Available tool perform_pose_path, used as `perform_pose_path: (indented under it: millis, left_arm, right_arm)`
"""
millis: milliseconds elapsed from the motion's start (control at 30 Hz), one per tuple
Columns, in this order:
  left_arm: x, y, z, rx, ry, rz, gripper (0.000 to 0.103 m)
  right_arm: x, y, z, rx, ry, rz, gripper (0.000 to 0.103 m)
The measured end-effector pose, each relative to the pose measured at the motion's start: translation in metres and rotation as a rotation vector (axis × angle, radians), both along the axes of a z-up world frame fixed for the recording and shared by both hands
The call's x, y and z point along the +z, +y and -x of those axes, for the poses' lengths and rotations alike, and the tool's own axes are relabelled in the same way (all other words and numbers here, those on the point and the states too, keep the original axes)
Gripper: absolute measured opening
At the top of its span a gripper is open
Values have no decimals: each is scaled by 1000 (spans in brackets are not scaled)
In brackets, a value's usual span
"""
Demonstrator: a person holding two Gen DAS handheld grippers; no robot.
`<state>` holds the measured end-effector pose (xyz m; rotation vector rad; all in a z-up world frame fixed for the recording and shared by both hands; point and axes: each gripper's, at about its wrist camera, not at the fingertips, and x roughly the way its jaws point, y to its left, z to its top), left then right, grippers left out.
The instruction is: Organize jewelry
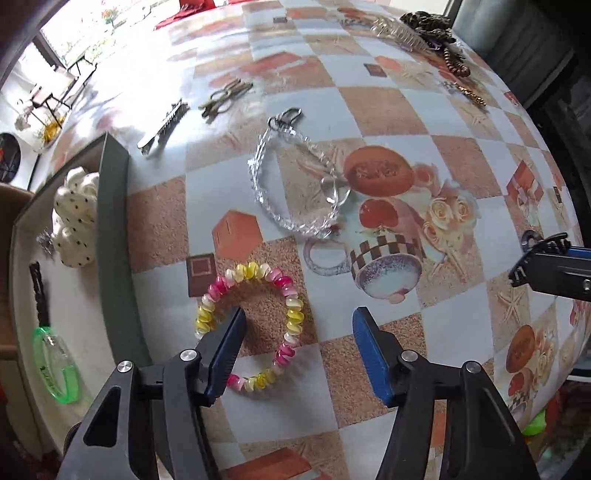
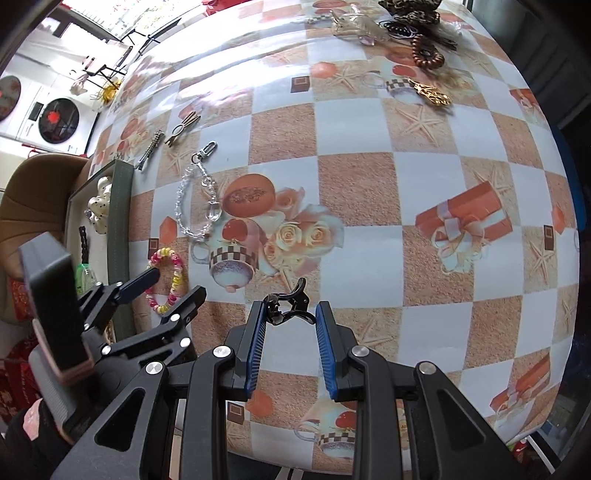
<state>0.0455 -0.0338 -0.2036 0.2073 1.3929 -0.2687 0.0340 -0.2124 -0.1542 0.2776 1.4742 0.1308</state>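
While our left claw hangs over the checked tablecloth with its jaws parted, one pink-and-yellow bead bracelet lies flat beneath it: the left finger sits inside the ring and the right finger stands outside it, so one side of the ring lies between them. We see no pad pressing on the beads, so the claw is released and grasps nothing. Just past the fingertips lies one clear crystal chain with a metal clasp. Further out and to the left we count two metal hair clips, a toothed one and a bronze one.

Left of the left claw stands one tray with a dark green rim. In it we count four things: a white dotted scrunchie, a small silver piece, a black strip and a green bangle.

Our right claw is clenched on one small black hair clip, pinched between its blue pads at the tips. Far beyond it, at the table's far edge, sits a heap: a leopard-print scrunchie, a brown spiral tie, a clear clip and a gold piece. More may lie tangled there; we cannot tell.
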Motion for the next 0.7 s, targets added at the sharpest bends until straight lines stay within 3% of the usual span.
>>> perform_pose_path:
  millis: [67, 133, 300, 533, 700]
  left_arm:
    - [1, 0, 1, -3, -8, 6, 55]
    - [4, 0, 3, -30, -18, 17, 12]
    - [16, 11, 2, 14, -12, 99, 11]
    - [71, 42, 12, 123, -99, 221, 11]
    - [106, 79, 18, 194, -169, 257, 11]
  right_arm:
    - [0, -1, 0, 1, 0, -3, 30]
    - [0, 0, 0, 4, 1, -4, 30]
    - [2, 3, 0, 15, -1, -1, 30]
    - [13, 18, -5, 44, -26, -9, 30]
    - [29, 41, -13, 91, -61, -29, 30]
